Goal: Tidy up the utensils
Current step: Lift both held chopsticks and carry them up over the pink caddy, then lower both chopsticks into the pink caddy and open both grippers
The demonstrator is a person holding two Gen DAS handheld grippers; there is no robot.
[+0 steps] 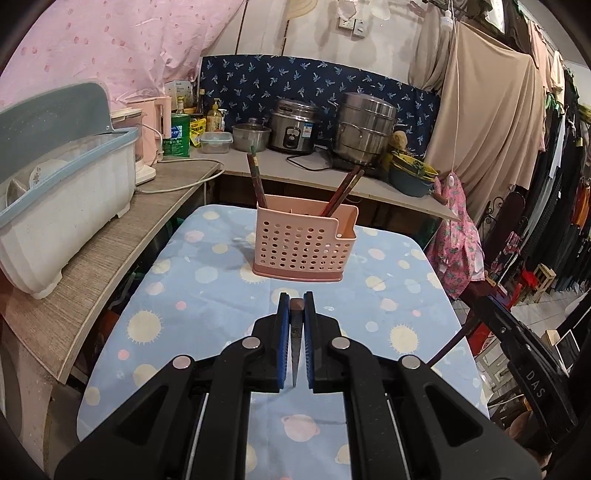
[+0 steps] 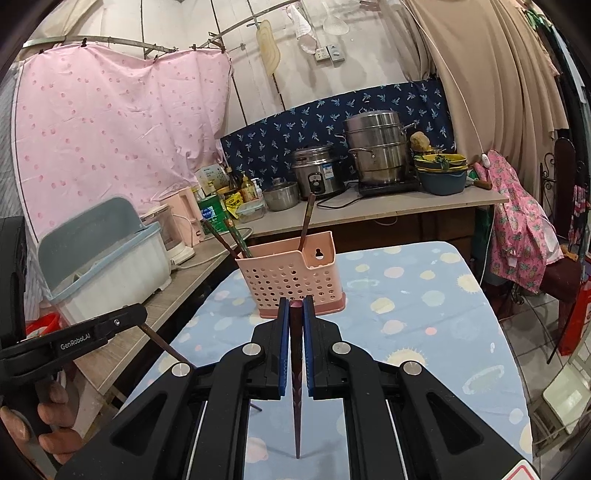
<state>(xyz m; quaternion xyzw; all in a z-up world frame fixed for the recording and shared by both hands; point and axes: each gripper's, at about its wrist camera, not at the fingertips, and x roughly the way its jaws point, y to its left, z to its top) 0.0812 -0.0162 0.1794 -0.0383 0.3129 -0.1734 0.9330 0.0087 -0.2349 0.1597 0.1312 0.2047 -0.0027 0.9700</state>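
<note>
Pale plank wall (image 2: 177, 22), pink dotted curtain (image 2: 110, 129), navy leaf-print cloth (image 1: 295, 81), grey wooden counter (image 1: 110, 236), tiled floor (image 2: 524, 332).

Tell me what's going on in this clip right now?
A person is sorting chopsticks into the pink perforated holder on the spotted blue tabletop. Each handheld gripper is shut on one chopstick: the left gripper and the right gripper, both short of the holder. Several chopsticks already stand inside it.
</note>
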